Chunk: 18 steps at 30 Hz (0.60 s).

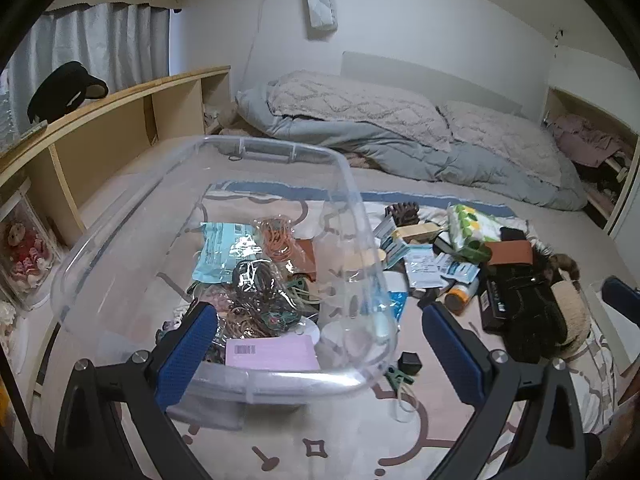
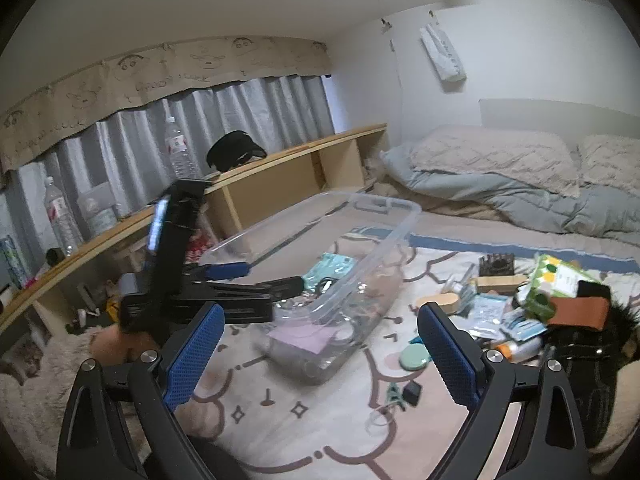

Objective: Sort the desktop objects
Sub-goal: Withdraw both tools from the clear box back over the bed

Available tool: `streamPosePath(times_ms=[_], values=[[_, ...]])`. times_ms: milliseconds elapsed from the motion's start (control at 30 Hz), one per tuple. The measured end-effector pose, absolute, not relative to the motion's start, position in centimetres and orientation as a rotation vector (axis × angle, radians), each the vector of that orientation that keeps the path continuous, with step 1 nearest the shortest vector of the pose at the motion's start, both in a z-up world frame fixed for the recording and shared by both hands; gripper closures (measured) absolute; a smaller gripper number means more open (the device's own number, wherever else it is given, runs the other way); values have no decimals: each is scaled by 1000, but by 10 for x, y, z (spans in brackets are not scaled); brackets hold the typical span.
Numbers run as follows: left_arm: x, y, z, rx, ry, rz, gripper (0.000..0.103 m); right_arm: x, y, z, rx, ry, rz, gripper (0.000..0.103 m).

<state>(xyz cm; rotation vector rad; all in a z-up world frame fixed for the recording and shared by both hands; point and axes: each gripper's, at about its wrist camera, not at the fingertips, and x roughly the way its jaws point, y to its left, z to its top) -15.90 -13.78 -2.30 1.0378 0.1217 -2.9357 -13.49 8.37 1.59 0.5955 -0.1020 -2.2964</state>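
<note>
A clear plastic bin (image 1: pixel 224 384) (image 2: pixel 392 216) stands on the patterned blanket. It holds a teal packet (image 1: pixel 218 250), bagged orange rubber bands (image 1: pixel 278 238), dark hair ties (image 1: pixel 256 280) and a pink card (image 1: pixel 272 354). My left gripper (image 1: pixel 320 344) (image 2: pixel 268 276) is open, its fingers either side of the bin's near end, with no pad pressing on anything. To the right lies a pile: a green tissue pack (image 1: pixel 472 228) (image 2: pixel 556 284), an orange-capped bottle (image 1: pixel 460 296) and paper sachets (image 1: pixel 424 266). My right gripper (image 2: pixel 322 356) hovers open and empty in front of the bin.
A small black cube (image 1: pixel 410 362) (image 2: pixel 412 392), a green clip (image 1: pixel 400 378) and a mint round case (image 2: pixel 414 358) lie loose beside the bin. A wooden shelf (image 1: pixel 120 120) with water bottles (image 2: pixel 178 148) runs along the left. Duvet and pillows (image 1: pixel 360 120) fill the back.
</note>
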Motion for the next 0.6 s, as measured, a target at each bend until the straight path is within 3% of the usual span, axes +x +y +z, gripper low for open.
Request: streamPosePath(times_ms=[167, 600], values=[[-144, -131, -15, 994, 168, -2971, 0, -133, 96, 17, 557, -100, -2371, 0], [-110, -103, -8, 770, 190, -3090, 0, -135, 134, 1, 548, -55, -2509, 0]])
